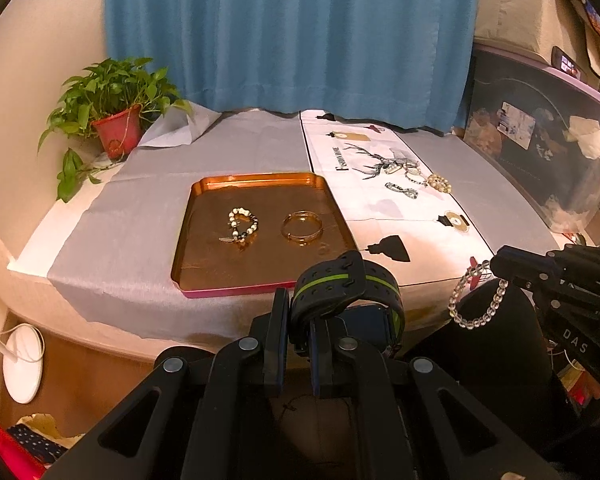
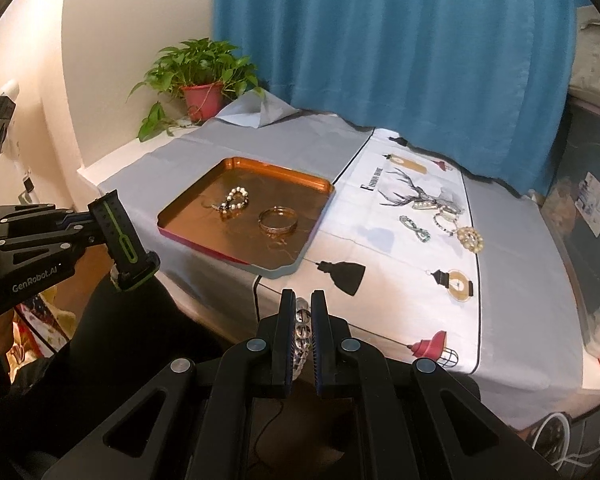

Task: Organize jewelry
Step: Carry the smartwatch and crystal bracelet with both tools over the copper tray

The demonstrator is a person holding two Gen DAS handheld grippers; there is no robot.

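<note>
Left fingers [image 1: 277, 328] clamped on watch [image 1: 346, 286], right fingers [image 2: 288, 332] on bead bracelet [image 2: 302, 334], before grey-clothed ledge [image 1: 148, 216] (perhaps windowsill), blue curtain [image 1: 288, 36].

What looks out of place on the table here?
The grey cloth is rucked up at its far corner beside the potted plant, instead of lying flat. Nothing looks spilled or damaged.

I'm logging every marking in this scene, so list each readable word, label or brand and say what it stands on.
"GenRobot.AI": white, on the left tongs, seen from the right wrist.
"DAS": partial letters on the right tongs, seen from the left wrist; the rest is cut off.
"FASHION HOME": apparently, beside the deer on the printed cloth; second word blurred.
Card on the dark storage box: too small to read.
</note>
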